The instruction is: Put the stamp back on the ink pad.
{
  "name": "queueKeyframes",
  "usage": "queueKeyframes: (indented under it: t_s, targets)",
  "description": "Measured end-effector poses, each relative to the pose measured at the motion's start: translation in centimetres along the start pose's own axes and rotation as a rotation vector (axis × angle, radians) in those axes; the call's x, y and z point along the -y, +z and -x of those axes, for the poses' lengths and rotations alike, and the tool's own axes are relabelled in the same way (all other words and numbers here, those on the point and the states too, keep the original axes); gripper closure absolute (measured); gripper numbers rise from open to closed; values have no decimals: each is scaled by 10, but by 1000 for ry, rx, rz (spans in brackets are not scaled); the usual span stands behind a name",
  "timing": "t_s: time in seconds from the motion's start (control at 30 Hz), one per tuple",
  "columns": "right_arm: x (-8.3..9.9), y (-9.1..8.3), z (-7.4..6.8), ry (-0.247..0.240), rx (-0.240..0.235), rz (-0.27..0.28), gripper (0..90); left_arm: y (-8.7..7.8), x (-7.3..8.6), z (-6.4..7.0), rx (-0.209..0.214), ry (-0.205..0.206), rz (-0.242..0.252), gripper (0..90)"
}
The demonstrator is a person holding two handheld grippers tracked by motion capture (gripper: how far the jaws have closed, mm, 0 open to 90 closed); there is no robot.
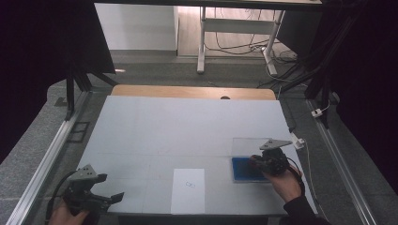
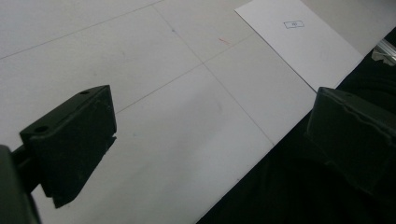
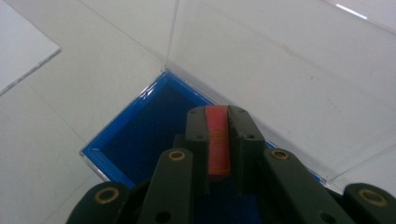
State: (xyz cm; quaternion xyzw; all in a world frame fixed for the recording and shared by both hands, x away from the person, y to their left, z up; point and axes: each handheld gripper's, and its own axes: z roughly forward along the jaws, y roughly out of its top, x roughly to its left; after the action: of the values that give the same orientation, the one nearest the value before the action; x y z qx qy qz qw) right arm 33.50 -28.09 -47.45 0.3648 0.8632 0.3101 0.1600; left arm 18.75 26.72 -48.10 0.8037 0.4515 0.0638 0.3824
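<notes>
My right gripper [image 3: 217, 112] is shut on a thin red flat piece [image 3: 218, 140], which stands edge-on between the jaws. It hovers over a clear plastic box [image 3: 261, 51] with a blue bottom [image 3: 140, 140]. From above, the right gripper [image 1: 256, 161] sits over that box [image 1: 253, 145] and its blue bottom [image 1: 244, 169] at the table's front right. At the front left corner, my left gripper [image 1: 115, 197] is open with nothing between its jaws. A white sheet of paper [image 1: 188, 190] with a small printed mark lies near the front edge, and the left gripper view catches the sheet [image 2: 303, 42] ahead.
The table [image 1: 187, 126] has a pale grey surface with faint grid lines. A wooden strip [image 1: 192, 92] runs along its far edge. Metal rails [image 1: 47, 154] flank both sides. Beyond are desk legs and cables on the floor.
</notes>
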Motion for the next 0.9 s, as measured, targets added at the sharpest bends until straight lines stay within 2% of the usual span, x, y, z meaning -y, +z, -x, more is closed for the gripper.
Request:
queueKeyframes:
  t_s: [0.6,0.9]
  targets:
    - [0,2,1,25,-8,-16,788,0,0,0,-1,2,0,17]
    - [-1,-4,2,54,-15,22,704,0,0,0,-1,2,0,17]
